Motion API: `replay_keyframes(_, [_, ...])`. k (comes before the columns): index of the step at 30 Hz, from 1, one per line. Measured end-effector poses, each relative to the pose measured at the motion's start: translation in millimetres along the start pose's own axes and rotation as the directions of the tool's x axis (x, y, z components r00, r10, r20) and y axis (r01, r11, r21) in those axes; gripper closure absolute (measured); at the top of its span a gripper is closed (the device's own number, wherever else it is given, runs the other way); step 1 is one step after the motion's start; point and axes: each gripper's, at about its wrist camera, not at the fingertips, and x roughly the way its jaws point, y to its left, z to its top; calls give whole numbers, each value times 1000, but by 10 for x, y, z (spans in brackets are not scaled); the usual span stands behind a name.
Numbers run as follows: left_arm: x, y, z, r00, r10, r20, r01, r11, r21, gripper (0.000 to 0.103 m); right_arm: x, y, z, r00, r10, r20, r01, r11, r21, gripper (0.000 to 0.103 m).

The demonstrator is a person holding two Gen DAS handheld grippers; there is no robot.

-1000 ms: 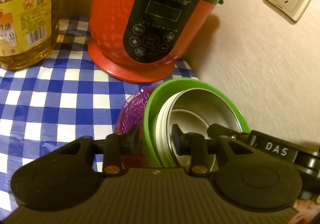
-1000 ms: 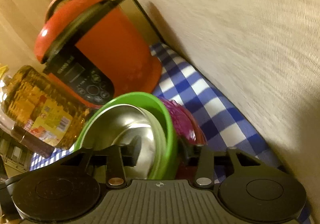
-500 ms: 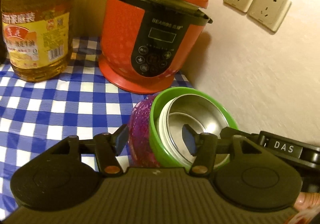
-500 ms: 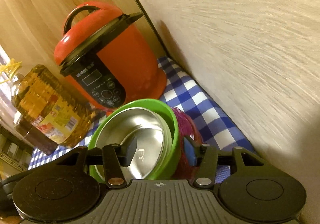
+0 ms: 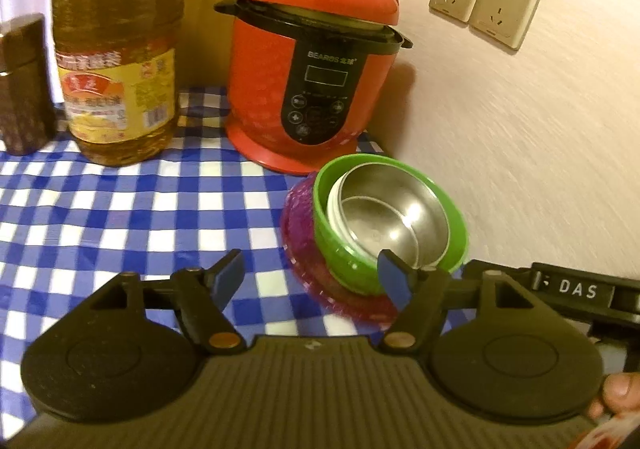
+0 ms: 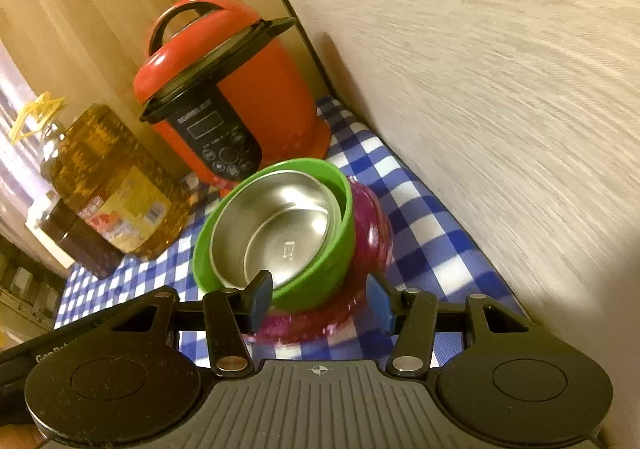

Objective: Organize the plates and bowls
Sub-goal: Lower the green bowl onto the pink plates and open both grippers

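left hand-held gripper [image 5: 311, 276]: jaws opened, off bowl stack [image 5: 384, 225] | right hand-held gripper [image 6: 320, 299]: opened, withdrawn

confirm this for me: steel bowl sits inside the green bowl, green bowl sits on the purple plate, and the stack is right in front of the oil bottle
Not quite. The steel bowl does sit in the green bowl on the purple plate, but the stack stands in front of the red cooker, not the oil bottle, which is off to the side. The left wrist view shows it.
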Motion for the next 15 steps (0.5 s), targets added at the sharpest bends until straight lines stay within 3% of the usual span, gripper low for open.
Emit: replay_keyframes(15, [-796, -84, -273, 998, 62, 5, -62, 998, 18, 19, -615, 208, -362, 998, -60, -14, 59, 994, -90, 51])
